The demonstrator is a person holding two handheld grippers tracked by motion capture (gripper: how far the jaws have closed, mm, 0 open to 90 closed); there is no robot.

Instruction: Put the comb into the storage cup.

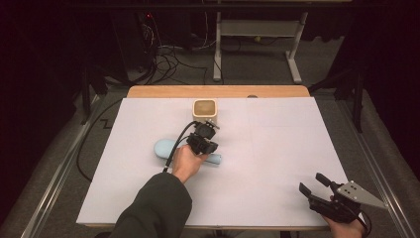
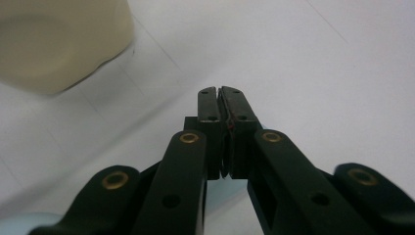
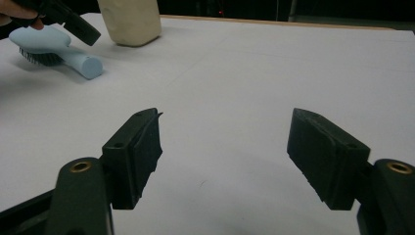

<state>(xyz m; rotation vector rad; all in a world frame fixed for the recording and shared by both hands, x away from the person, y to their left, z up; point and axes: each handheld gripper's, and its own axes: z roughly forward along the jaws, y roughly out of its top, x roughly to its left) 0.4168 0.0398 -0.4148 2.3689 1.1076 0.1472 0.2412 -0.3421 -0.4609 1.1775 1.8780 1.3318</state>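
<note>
With its jaws pressed together on nothing, the left hand-held gripper [image 1: 202, 143] hangs over the brush's handle. Right hand-held gripper [image 1: 317, 184]: jaws apart, empty, at 4 o'clock on the desk [image 1: 277, 148]. One pale blue brush [image 1: 166, 147] lies bristles-down near centre, rounded head, stubby handle. One cream cup [image 1: 205, 109] stands at 12 o'clock of it.

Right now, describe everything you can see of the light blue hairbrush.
The light blue hairbrush looks like smooth matte plastic: an oval head with dark bristles underneath and a thick round handle ending in a flat face. It lies bristles down on the white table cover, in front of the cream container. The left gripper, jaws shut, hovers over its middle; whether it touches the brush cannot be told.
</note>
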